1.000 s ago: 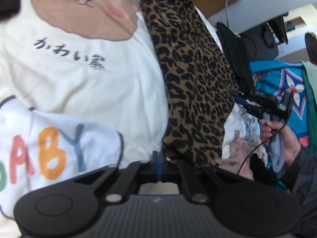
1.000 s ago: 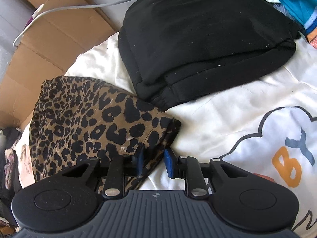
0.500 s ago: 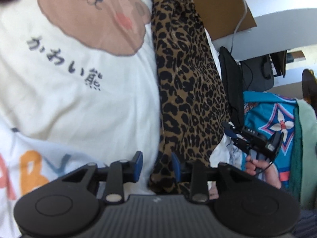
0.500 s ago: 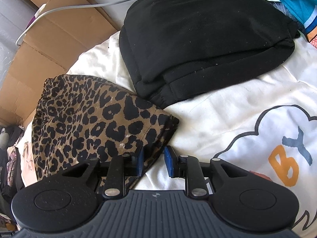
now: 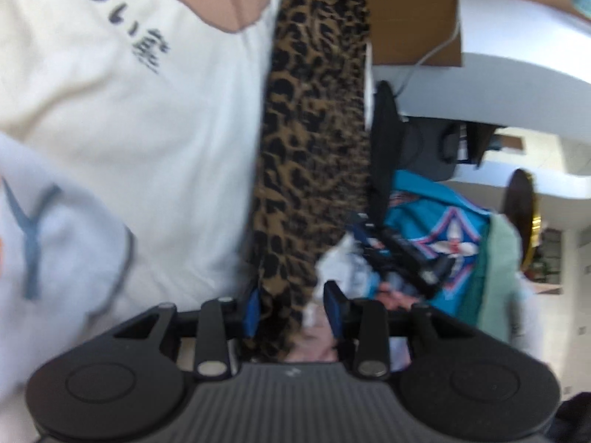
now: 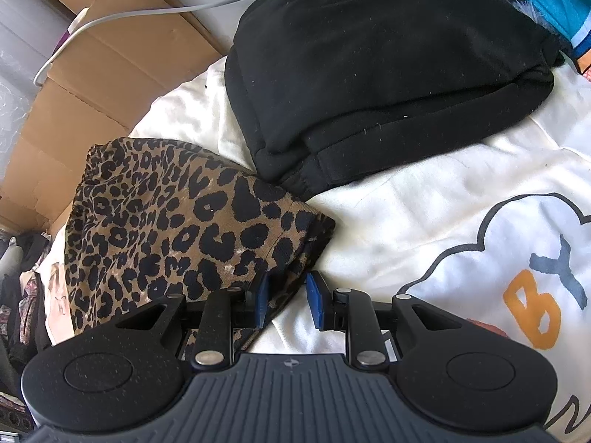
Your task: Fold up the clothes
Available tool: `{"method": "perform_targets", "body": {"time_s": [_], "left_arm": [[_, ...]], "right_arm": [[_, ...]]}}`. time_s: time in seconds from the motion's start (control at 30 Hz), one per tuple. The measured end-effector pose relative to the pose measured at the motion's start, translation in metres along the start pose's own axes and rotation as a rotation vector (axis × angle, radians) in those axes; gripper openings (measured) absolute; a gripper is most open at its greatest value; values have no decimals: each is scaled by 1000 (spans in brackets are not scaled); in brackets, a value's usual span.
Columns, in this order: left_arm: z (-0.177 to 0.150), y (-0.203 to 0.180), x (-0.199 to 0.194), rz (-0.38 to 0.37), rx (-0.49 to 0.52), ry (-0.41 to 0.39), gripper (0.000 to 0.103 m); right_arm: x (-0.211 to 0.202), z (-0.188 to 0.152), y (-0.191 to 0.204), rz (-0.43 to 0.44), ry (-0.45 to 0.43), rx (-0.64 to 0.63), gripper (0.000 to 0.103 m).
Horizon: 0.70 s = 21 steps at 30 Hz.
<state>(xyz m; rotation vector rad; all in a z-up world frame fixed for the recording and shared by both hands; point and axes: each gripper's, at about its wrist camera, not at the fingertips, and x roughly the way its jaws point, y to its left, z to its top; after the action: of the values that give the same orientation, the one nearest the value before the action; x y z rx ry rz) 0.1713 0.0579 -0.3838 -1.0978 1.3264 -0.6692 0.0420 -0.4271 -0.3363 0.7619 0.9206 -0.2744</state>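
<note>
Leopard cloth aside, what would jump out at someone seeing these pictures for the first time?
Mostly the leopard-print garment anyway, lying folded on a white printed blanket, with the open right gripper straddling its near corner. Just behind sits a folded black garment, touching the leopard piece. In the blurred left wrist view, the open left gripper frames the same cloth's other end.

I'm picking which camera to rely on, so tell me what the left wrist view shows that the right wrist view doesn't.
Only the left wrist view shows the left gripper, open around the leopard-print garment's near end, the dark printed characters on the cream fabric, and the other handheld gripper from outside.

Only the right wrist view shows the right gripper, open at the leopard-print garment's corner, and the folded black garment.

Both show the leopard-print garment, the cream printed sheet, cardboard and a teal patterned cloth.
</note>
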Motion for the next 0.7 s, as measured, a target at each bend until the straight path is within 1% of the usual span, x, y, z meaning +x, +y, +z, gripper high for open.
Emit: {"method": "perform_targets", "body": {"time_s": [0.07,0.17,0.23,0.33,0.43,0.53,0.6,0.7], "left_arm": [[-2,0,5,21,0,-4,43],[-4,4,17,77,-2,10,43],[-5,6,20,97,5,12,41],[-6,9,23,109,-10,0,37],[-8,13,21,101,-31,-5,35],[-15,19,24,85,-66,10,30],[-21,23,27,86,-79,31,25],[-25,26,30,92,-91,23,25]], "right_arm": [[0,0,0,1,1,-3,29],[1,0,0,0,3,-8,30],[1,0,0,-1,5,-13,30],[1,1,0,-1,8,-18,30],[1,1,0,0,7,-15,30],[1,1,-1,4,6,-11,30],[1,2,-3,7,1,-4,30],[-3,5,-3,0,-14,-7,30]]}}
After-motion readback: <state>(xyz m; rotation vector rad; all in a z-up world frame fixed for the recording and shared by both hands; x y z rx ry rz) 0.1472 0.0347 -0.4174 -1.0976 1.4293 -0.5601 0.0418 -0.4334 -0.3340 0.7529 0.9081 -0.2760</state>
